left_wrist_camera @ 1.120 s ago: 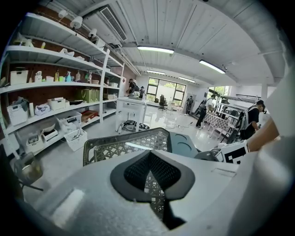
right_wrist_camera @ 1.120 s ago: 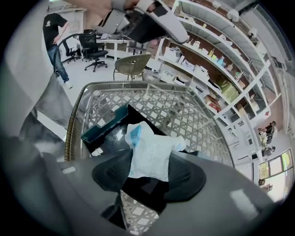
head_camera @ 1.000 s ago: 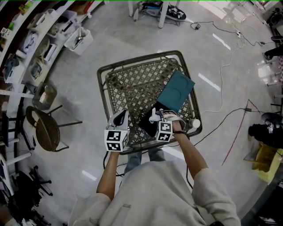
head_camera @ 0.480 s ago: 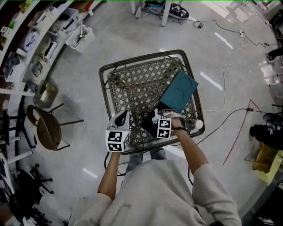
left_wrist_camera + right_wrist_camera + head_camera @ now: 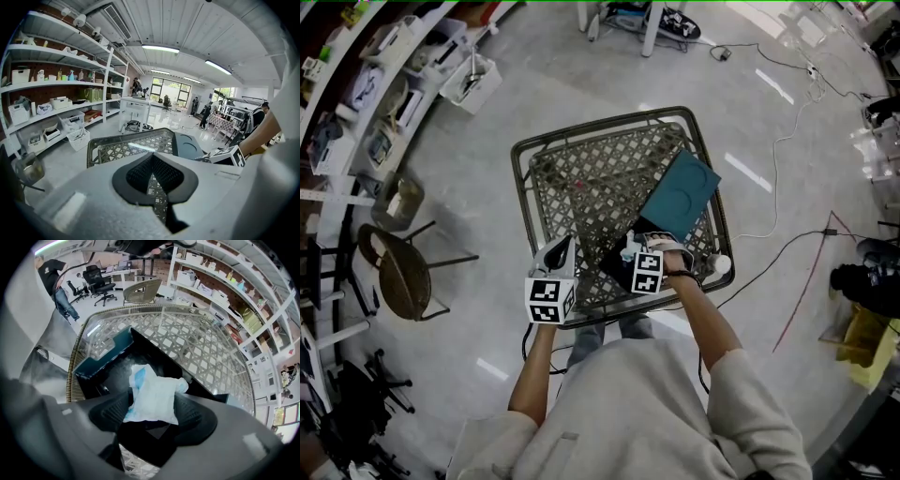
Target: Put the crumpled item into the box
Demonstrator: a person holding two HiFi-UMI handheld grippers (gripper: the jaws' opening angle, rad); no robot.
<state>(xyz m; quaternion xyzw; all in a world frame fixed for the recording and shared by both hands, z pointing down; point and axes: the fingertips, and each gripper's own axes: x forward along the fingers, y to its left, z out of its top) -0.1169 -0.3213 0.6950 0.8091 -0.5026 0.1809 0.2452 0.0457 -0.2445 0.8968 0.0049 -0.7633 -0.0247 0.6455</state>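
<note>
A crumpled white-and-blue item [image 5: 154, 399] lies between the pads of my right gripper [image 5: 152, 411], whose jaws are opening; the pads no longer squeeze it. It hangs just over the open black box [image 5: 112, 371] [image 5: 617, 261] at the near right of the wicker table [image 5: 581, 187]. The box's teal lid [image 5: 680, 195] [image 5: 101, 357] stands open on the far side. In the head view my right gripper [image 5: 630, 248] is above the box. My left gripper [image 5: 558, 248] [image 5: 151, 161] hovers at the table's near edge, left of the box, shut and empty.
A round wicker chair [image 5: 398, 272] stands left of the table. Shelves [image 5: 356, 84] with bins and a white basket [image 5: 469, 82] line the far left. Cables [image 5: 787, 244] trail over the floor on the right. A white round object [image 5: 716, 264] sits at the table's near right corner.
The right gripper has edged slightly forward over the box. The left gripper has stayed at the table's near edge.
</note>
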